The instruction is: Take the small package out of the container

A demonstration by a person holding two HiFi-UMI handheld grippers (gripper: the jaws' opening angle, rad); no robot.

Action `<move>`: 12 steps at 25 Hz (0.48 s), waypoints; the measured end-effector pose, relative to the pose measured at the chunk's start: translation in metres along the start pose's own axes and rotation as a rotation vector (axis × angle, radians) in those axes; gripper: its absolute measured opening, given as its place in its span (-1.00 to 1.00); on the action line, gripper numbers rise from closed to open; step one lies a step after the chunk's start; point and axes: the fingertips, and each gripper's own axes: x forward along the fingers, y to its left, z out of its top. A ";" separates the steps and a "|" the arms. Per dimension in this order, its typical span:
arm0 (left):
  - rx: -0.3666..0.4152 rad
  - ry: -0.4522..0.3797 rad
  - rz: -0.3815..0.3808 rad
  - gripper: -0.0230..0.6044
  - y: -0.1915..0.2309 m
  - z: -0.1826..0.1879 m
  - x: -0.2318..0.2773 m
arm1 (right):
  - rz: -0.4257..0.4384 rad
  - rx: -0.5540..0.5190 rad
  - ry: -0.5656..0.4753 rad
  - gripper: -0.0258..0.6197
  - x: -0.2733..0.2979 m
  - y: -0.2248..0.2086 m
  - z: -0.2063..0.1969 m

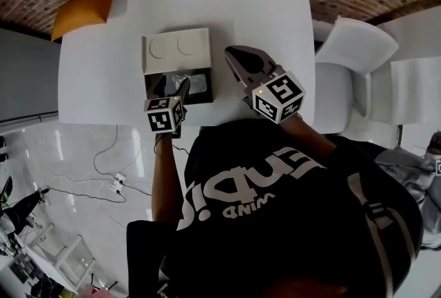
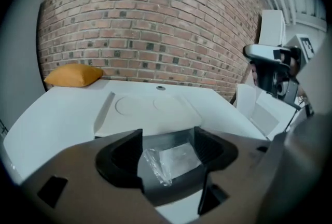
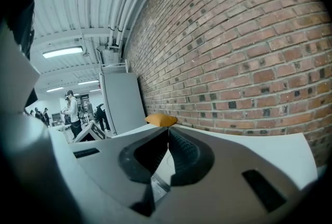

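Left gripper [image 1: 172, 86] lined up over the open container [image 1: 178, 48] — nothing gripped yet.
I have its 2 fingers spread, with the small package [image 2: 171, 161] lying inside the container, between and just past the tips — placed, I judge, for a straight pinch. Right gripper [image 1: 234, 55] hangs beside the container, fingers pressed together, empty.

Person: black T-shirt [image 1: 275, 221], white lettering across it, short sleeves. The left tongs [image 1: 170, 86] and right tongs [image 1: 234, 55]: grey moulded bodies, black ribbed pads inside. Each carries a white cube with black square markers: left cube [image 1: 164, 114], right cube [image 1: 279, 95], the latter showing a small green light [image 1: 260, 90].
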 end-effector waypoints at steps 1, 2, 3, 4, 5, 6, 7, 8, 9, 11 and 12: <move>0.014 0.021 -0.005 0.08 0.000 -0.004 0.004 | -0.002 -0.001 0.000 -0.92 0.000 0.000 0.000; 0.031 0.042 -0.013 0.08 -0.001 -0.007 0.009 | -0.005 -0.001 0.001 -0.92 0.000 -0.001 0.001; 0.052 0.065 -0.023 0.08 -0.001 -0.011 0.013 | -0.008 -0.002 0.001 -0.92 -0.001 -0.002 0.001; 0.076 0.089 -0.031 0.08 -0.001 -0.015 0.018 | -0.011 -0.001 0.002 -0.92 -0.001 -0.003 0.001; 0.099 0.111 -0.034 0.08 -0.001 -0.019 0.022 | -0.014 -0.001 0.002 -0.92 -0.001 -0.003 0.001; 0.117 0.129 -0.036 0.08 0.000 -0.022 0.025 | -0.016 -0.001 0.002 -0.92 -0.001 -0.004 0.001; 0.128 0.144 -0.038 0.08 0.001 -0.025 0.029 | -0.018 -0.001 0.003 -0.92 -0.001 -0.004 0.001; 0.133 0.158 -0.041 0.08 0.002 -0.028 0.033 | -0.019 -0.001 0.003 -0.92 -0.001 -0.005 0.001; 0.136 0.173 -0.045 0.08 0.002 -0.031 0.036 | -0.020 -0.001 0.004 -0.92 -0.001 -0.005 0.001; 0.149 0.205 -0.052 0.08 0.003 -0.037 0.042 | -0.022 -0.001 0.006 -0.92 0.000 -0.006 0.001; 0.158 0.219 -0.057 0.08 0.004 -0.040 0.044 | -0.023 -0.001 0.007 -0.92 0.000 -0.007 0.001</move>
